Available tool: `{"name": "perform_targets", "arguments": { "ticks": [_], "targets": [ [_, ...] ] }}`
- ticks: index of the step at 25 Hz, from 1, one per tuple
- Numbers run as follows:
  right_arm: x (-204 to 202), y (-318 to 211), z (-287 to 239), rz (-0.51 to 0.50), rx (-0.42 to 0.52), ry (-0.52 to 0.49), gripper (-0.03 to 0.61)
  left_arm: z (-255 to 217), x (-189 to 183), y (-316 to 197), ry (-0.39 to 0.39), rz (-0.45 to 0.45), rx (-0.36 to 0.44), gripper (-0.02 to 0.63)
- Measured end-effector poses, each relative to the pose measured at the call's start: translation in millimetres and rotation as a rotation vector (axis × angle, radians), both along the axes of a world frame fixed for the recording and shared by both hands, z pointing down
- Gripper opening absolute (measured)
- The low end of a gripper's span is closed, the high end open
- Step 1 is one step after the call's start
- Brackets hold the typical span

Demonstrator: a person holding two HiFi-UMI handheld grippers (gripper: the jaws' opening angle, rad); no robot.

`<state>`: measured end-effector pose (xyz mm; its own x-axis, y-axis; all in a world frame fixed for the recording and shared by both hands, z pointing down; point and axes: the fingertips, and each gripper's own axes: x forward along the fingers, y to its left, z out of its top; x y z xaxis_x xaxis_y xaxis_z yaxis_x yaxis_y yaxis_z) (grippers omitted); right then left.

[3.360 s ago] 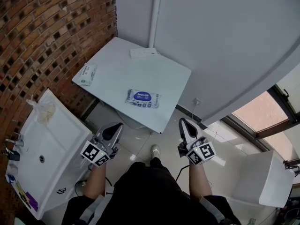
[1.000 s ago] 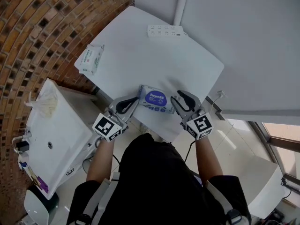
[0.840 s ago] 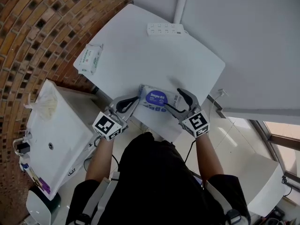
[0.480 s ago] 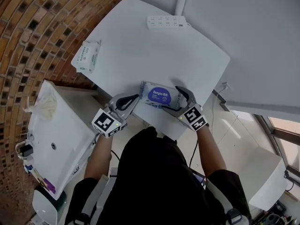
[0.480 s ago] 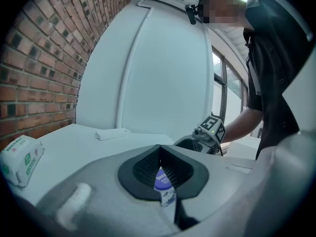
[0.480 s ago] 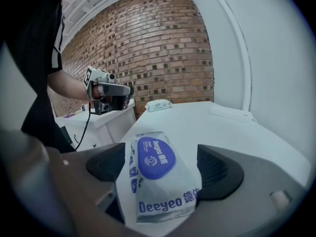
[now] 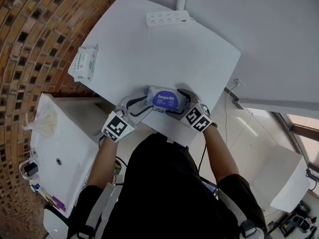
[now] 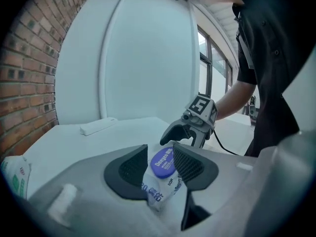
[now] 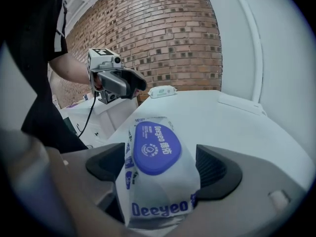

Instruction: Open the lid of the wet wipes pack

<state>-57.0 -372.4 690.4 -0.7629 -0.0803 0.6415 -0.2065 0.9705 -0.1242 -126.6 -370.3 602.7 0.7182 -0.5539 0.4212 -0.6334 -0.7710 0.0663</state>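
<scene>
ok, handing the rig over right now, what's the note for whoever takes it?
Left gripper: shut on the left end of the wet wipes pack.
Right gripper: shut on the pack's other end, with the blue lid just ahead of its jaws.
The pack lies lid up near the front edge of the white table.
Done: pack held at both ends.
Left: the lid is still shut flat. Probably one gripper must let go and catch the lid's edge to lift it.
The second wipes pack and power strip sit farther back, out of the way.
</scene>
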Motion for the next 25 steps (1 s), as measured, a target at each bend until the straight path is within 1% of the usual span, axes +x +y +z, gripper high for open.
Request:
{"name": "perform_targets", "arguments": {
  "ticks": [2, 3, 5, 7, 8, 11, 13, 15, 18, 22, 25],
  "targets": [
    [-1, 0, -1, 0.002, 0.002, 0.001, 0.443, 8, 8, 0, -0.028, 0.046, -0.017, 0.201],
    [-1, 1, 0, 0.001, 0.002, 0.008, 0.44, 12, 11, 1, -0.044, 0.069, -0.03, 0.21],
    [0, 2, 6, -0.013, 0.008, 0.033, 0.439, 23, 16, 2, -0.078, 0.11, -0.062, 0.254],
    [1, 3, 12, -0.03, 0.02, 0.057, 0.413, 32, 19, 3, -0.111, 0.145, -0.091, 0.281],
    [2, 2, 13, -0.034, 0.025, 0.061, 0.396, 37, 20, 3, -0.126, 0.161, -0.102, 0.282],
    [2, 2, 14, -0.037, 0.02, 0.063, 0.381, 46, 22, 1, -0.151, 0.198, -0.128, 0.285],
    [1, 1, 15, -0.04, 0.015, 0.066, 0.359, 52, 24, -1, -0.178, 0.232, -0.148, 0.302],
    [1, 1, 16, -0.044, 0.014, 0.067, 0.35, 60, 27, -1, -0.23, 0.293, -0.165, 0.319],
    [1, 1, 16, -0.045, 0.017, 0.064, 0.337, 70, 38, 0, -0.304, 0.399, -0.186, 0.324],
    [1, 2, 17, -0.035, 0.03, 0.055, 0.333, 70, 48, -9, -0.319, 0.46, -0.211, 0.324],
    [0, 1, 18, -0.033, 0.032, 0.05, 0.333, 72, 53, -15, -0.35, 0.504, -0.214, 0.325]
  ]
}}
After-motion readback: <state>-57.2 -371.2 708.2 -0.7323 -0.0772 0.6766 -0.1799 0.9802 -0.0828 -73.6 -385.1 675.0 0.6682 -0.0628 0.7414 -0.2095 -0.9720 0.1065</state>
